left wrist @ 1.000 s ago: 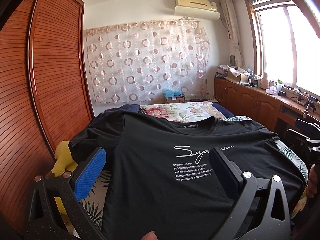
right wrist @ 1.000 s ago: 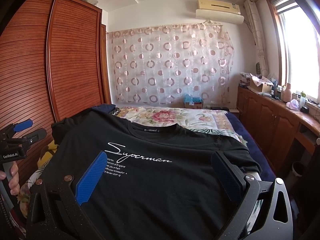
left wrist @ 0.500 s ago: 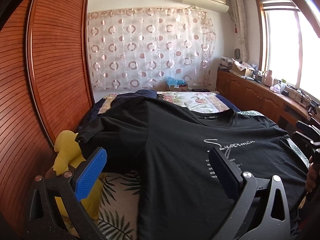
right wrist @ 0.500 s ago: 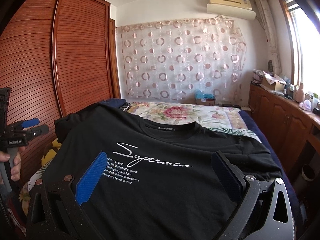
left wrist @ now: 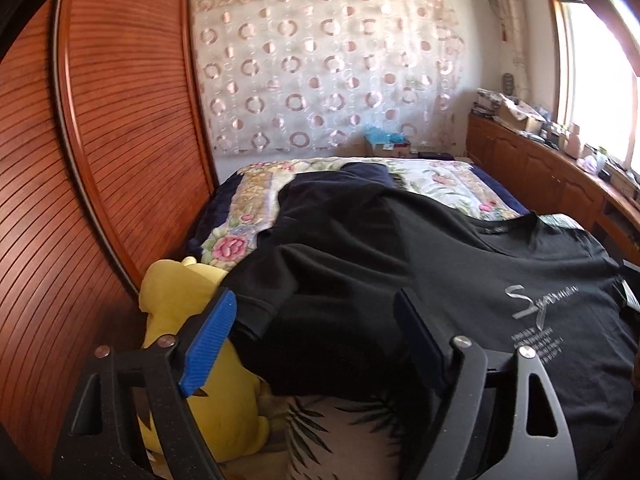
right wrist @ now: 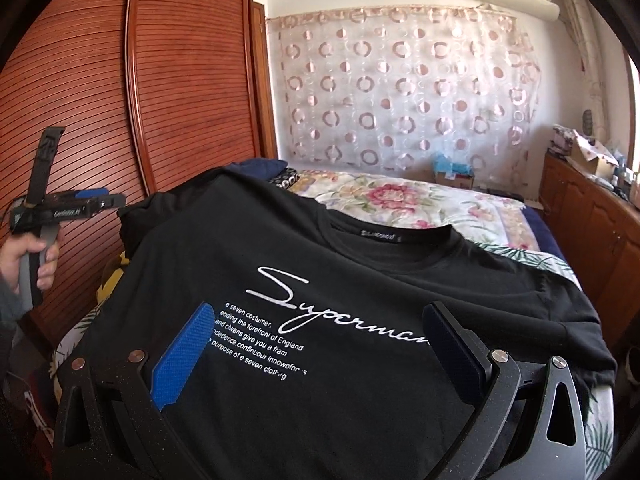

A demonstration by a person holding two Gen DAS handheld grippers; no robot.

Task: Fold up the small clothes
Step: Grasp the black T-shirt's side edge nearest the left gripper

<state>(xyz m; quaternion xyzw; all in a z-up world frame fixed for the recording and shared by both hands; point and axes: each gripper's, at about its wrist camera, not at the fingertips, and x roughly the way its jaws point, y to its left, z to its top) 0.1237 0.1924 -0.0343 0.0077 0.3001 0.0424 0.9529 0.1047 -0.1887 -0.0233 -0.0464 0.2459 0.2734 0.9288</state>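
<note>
A black T-shirt (right wrist: 320, 320) lies spread front-up on the bed (right wrist: 420, 200), its round collar toward the far curtain and white script lettering (right wrist: 340, 308) with lines of small print across the chest. Its left sleeve (left wrist: 256, 312) reaches toward a yellow plush toy (left wrist: 180, 320) that sits at the bed's edge against the slatted wooden wardrobe (left wrist: 100, 160). The left tongs (left wrist: 316, 320) hang above that sleeve with their jaws apart; they have just been narrowing, and the sleeve's hem lies below and between the blue pads, which do not press on it. In the right wrist view the left tongs appear at the far left, gripped by a hand (right wrist: 24, 256). The right tongs (right wrist: 320, 332) stand wide above the shirt's printed chest, holding nothing. A floral quilt (right wrist: 400, 196) covers the bed beyond the shirt, a leaf-patterned sheet (left wrist: 340, 432) shows at its near edge, and a circle-patterned curtain (right wrist: 400, 100) hangs on the back wall.
</note>
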